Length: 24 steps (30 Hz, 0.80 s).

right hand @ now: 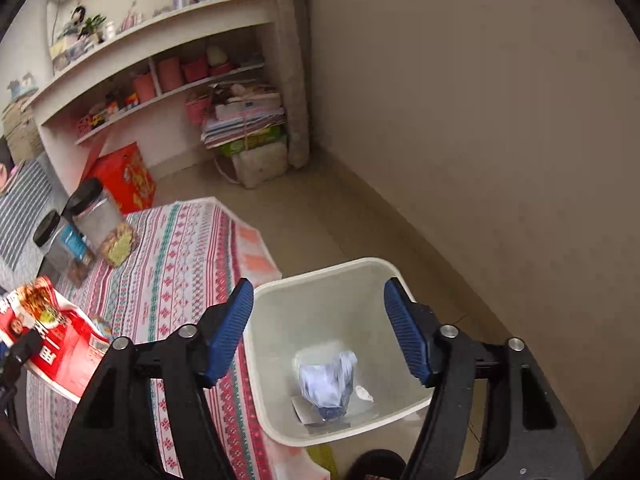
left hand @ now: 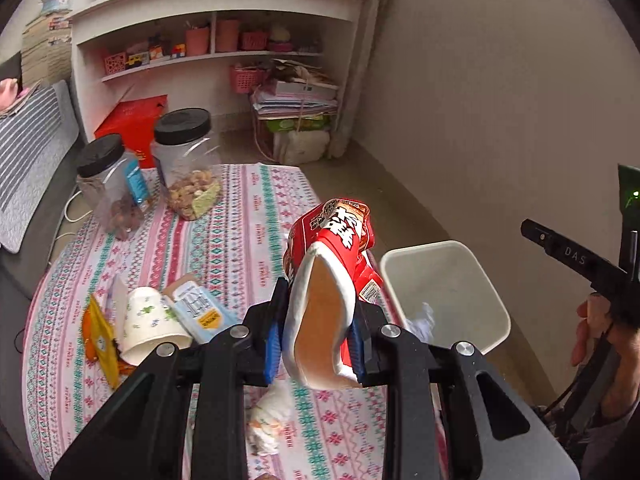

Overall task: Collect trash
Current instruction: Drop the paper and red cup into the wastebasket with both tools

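My left gripper [left hand: 320, 300] is shut on a crushed red instant-noodle cup [left hand: 340, 236], held tilted above the right edge of the table; the cup [right hand: 52, 340] also shows at the left of the right wrist view. My right gripper [right hand: 319, 286] stands open over the white waste bin [right hand: 320, 292], nothing between its blue pads [right hand: 230, 328]. A crumpled white and blue wrapper [right hand: 328, 380] lies on the bin's floor. On the table lie a tipped paper cup [left hand: 148, 320], a yellow wrapper [left hand: 98, 336], a pale blue packet [left hand: 200, 312] and a crumpled tissue [left hand: 268, 420].
The bin [left hand: 472, 280] stands on the floor against the table's right side, near the wall. Two black-lidded snack jars [left hand: 188, 160] sit at the far end of the patterned tablecloth [left hand: 240, 220]. A red box [left hand: 132, 120] and a white shelf unit [left hand: 216, 32] stand beyond.
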Motion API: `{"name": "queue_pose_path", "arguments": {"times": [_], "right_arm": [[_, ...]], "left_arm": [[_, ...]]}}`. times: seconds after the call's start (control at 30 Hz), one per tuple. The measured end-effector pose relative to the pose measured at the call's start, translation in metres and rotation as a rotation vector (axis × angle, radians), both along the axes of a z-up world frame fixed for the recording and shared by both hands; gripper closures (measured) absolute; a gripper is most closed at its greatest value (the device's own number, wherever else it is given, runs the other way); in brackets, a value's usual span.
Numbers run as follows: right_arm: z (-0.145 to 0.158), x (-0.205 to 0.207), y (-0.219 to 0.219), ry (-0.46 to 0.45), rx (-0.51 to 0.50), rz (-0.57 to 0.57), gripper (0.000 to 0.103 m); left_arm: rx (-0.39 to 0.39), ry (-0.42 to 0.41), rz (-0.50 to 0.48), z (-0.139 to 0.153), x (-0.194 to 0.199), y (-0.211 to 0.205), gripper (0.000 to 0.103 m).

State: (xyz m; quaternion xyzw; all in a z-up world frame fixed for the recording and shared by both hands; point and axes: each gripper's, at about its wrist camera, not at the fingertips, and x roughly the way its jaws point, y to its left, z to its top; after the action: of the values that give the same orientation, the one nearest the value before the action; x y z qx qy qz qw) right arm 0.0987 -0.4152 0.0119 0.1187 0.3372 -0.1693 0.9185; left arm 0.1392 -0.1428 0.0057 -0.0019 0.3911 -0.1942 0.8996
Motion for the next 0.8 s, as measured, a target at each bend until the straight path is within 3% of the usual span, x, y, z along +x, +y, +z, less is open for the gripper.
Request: {"name": "queue_pose_path", "arguments": {"times": [0.37, 0.43, 0.5, 0.63, 0.8], "right_arm": [[0.024, -0.037, -0.057, -0.108, 0.021, -0.158, 0.023], [0.025, -0.042, -0.062, -0.115, 0.019, -0.179, 0.021], [0.026, -0.046, -0.067, -0.117, 0.026, -0.19, 0.019], [0.025, -0.049, -0.067, -0.106, 0.02, -0.178, 0.017], [0.021, -0.042, -0.049, -0.073, -0.006, -0.132, 0.009]], "left_arm": [[-0.053, 0.048, -0.14, -0.002, 0.007, -0.128, 0.073], [-0.081, 0.073, -0.157, -0.003, 0.014, -0.147, 0.068], [-0.084, 0.089, -0.155, -0.004, 0.019, -0.16, 0.05], [-0.071, 0.08, -0.135, -0.003, 0.017, -0.16, 0.048], [0.024, 0.002, -0.045, -0.002, 0.008, -0.134, 0.044]]}}
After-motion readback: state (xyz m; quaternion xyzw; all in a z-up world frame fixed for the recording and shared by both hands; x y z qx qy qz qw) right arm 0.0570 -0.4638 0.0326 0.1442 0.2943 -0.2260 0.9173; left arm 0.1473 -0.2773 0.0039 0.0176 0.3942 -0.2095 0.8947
